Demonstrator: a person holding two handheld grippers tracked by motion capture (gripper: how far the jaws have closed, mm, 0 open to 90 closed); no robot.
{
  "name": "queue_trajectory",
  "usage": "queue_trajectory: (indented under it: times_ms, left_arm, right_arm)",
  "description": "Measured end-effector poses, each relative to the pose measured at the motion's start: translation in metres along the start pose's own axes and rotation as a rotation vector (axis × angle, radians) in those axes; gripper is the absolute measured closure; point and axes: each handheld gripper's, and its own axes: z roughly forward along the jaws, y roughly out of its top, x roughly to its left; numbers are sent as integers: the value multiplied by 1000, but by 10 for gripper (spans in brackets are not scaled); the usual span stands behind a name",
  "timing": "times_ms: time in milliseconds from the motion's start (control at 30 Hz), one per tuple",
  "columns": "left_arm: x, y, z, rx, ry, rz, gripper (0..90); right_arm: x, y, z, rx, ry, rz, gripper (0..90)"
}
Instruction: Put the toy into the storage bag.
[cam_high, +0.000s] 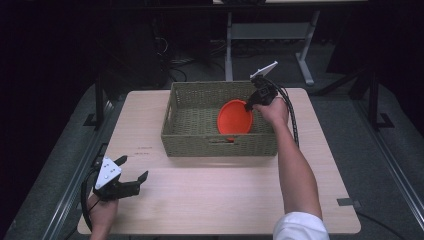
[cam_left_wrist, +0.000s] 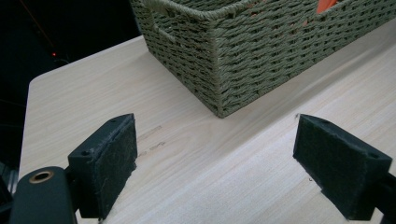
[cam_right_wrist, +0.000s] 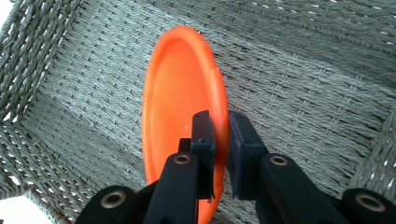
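Two grippers work one table. The left gripper (cam_high: 134, 172) waits near the table's (cam_high: 225, 200) front-left corner, jaws spread wide with nothing between them, likely parked out of the way; bare wood lies open all around it up to the basket's (cam_high: 200, 145) front wall. Farther right, the right gripper (cam_high: 248, 106) reaches down into the basket's right half, its jaws pinched tight on the rim of the orange plate (cam_high: 234, 119), which is held tilted on edge, probably so it clears the woven walls. The basket's left half offers free floor.
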Motion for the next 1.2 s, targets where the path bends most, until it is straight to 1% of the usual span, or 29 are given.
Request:
queue_trajectory:
  times_ms: [167, 200, 300, 367, 500, 533, 633, 667, 767, 967, 1000, 1100, 1133, 1167, 1200]
  left_arm:
    - [0, 0, 0, -2, -1, -1, 130]
    - [0, 0, 0, -1, 0, -1, 130]
    - [0, 0, 0, -1, -1, -1, 130]
    - [0, 0, 0, 0, 0, -1, 130]
    - [-1, 0, 1, -2, -1, -2, 130]
    - [-1, 0, 1, -1, 0, -1, 130]
    - [-1, 0, 1, -2, -1, -1, 130]
    - [-1, 0, 1, -2, 0, 1, 130]
    - [-1, 0, 1, 1, -1, 4, 130]
    - [-1, 1, 1, 0, 0, 4, 130]
    - [-1, 1, 1, 1, -1, 5, 130]
    - [-1, 1, 1, 1, -1, 4, 130]
    - [-2, 1, 1, 1, -1, 4, 130]
    - [-2, 1, 1, 1, -1, 4, 130]
    - [-2, 1, 1, 1, -1, 3, 130]
  right_arm:
    - [-1, 0, 1, 5, -6, 3, 804]
    - [-2, -1, 1, 4, -1, 9, 788]
    - [-1, -1, 3, 18, -17, 9, 739]
    - [-1, -1, 4, 22, -25, 2, 734]
    - [-2, -3, 5, 13, -26, 9, 711]
    - [-4, -4, 7, 23, -34, 13, 698]
    - [-6, -6, 8, 22, -37, 20, 690]
    - [-7, -7, 9, 29, -42, 24, 678]
    - [-7, -7, 10, 40, -52, 17, 670]
    - [-4, -7, 8, 40, -59, 5, 657]
    - [-3, -8, 7, 45, -76, 1, 644]
    - [-3, -8, 5, 44, -82, 2, 638]
    - [-3, -9, 3, 38, -94, -3, 612]
    - [-4, -9, 0, 29, -100, -2, 622]
    - [-4, -9, -3, 15, -89, 2, 619]
